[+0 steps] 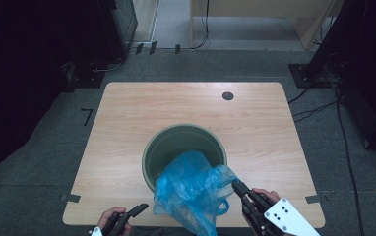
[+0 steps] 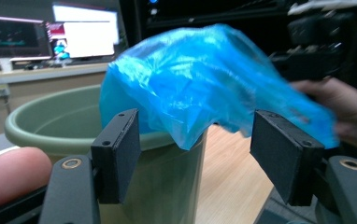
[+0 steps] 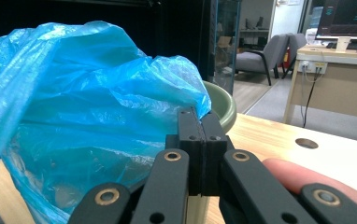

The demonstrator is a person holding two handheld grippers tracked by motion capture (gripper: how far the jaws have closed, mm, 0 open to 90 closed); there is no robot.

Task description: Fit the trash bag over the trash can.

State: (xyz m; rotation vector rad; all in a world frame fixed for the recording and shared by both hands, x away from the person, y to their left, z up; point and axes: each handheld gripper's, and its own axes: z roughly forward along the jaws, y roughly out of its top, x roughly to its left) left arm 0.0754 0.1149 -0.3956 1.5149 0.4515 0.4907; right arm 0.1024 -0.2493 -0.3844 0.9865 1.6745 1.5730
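On the wooden table [image 1: 127, 128] I see a green bucket [image 1: 183, 135] with a blue plastic bag [image 1: 191, 189] draped over its near rim. My right gripper [image 1: 236, 187] pinches the bag's edge, jaws closed; my left gripper [image 1: 141, 209] waits beside it, jaws apart.

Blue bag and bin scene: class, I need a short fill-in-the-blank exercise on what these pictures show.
1. The blue bag is draped over the rim of a ____ bin.
2. The right gripper is ____ on the bag.
3. The left gripper has its jaws ____, with nothing between them.
4. The bin stands on a ____ table.

Missing words: green; shut; open; wooden
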